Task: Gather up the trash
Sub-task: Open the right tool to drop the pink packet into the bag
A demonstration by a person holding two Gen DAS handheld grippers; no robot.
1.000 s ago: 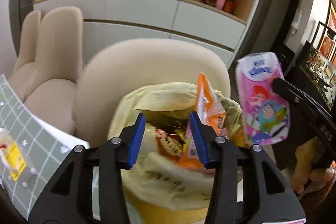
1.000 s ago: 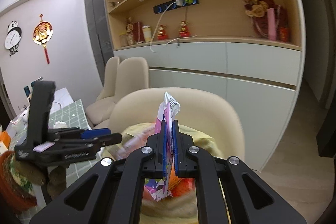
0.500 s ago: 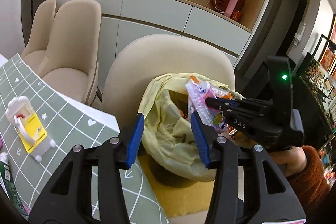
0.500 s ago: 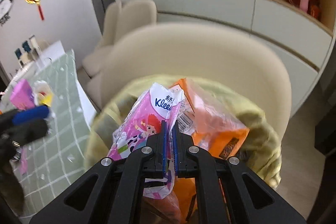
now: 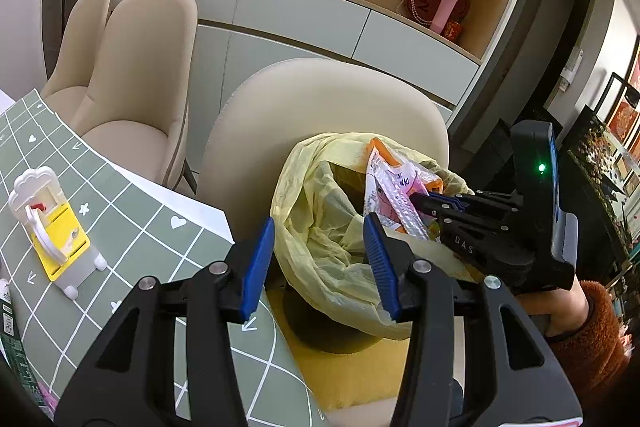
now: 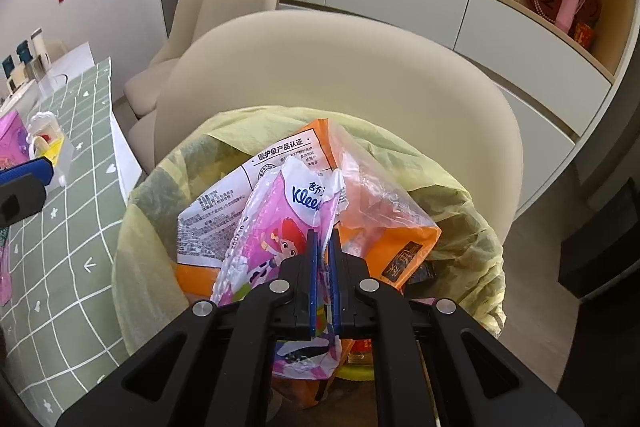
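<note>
Your right gripper (image 6: 324,287) has its blue pads pressed onto the pink Kleenex tissue wrapper (image 6: 280,227), and it holds the wrapper over the mouth of the yellow trash bag (image 6: 460,195). The wrapper's lower end hangs below the pads, inside the bag opening, and its upper part leans against the orange snack package (image 6: 384,211) that stands up out of the bag. The bag looks nearly full, so I judge the drop-off step is almost done and only the release is left.

Your left gripper (image 5: 316,263) is spread wide and holds nothing; it hovers just beside the near rim of the bag, above the edge of the green checked tablecloth (image 5: 132,259).

Be careful here. If you open the pads now, the light wrapper may rest on the orange package and slide over the rim to the floor, because there is little free room inside. Pushing it deeper could tip the orange package out, or drag the loose liner. The bag stands on a beige chair (image 5: 320,99), so a strong push may also shift it. On the table the small white and yellow plastic toy (image 5: 48,223) is well apart from both grippers.
</note>
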